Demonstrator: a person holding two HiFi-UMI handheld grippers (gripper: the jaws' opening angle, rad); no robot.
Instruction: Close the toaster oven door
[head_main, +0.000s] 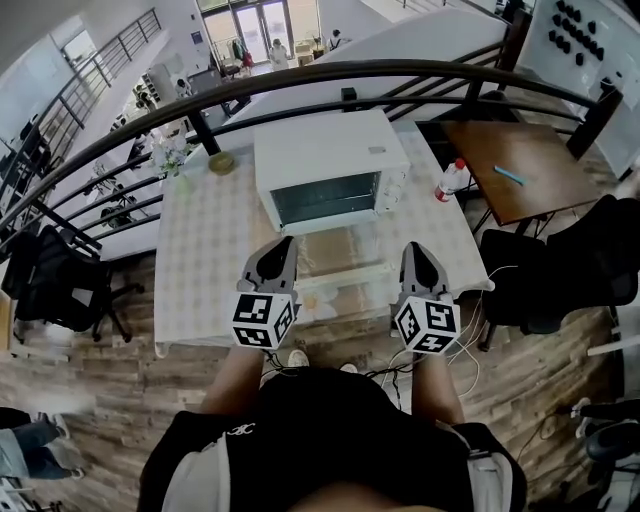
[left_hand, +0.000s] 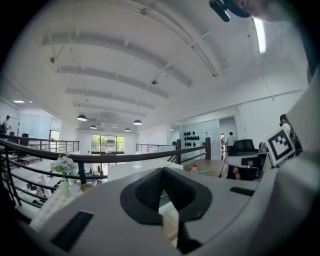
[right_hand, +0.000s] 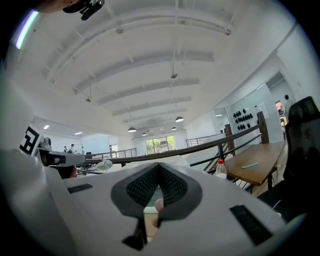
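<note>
One toaster oven (head_main: 330, 165), door (head_main: 340, 262) open, left tool (head_main: 285, 242), right tool (head_main: 413, 248), both clenched empty

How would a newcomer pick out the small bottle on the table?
Find the cloth-covered table with the white toaster oven on it. The bottle stands right of the oven, near the table's edge. It is clear with a red cap, unlike the flower vase on the oven's other side.

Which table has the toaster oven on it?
The cloth-covered table ahead carries the toaster oven; the brown wooden table to its right holds a blue pen.
</note>
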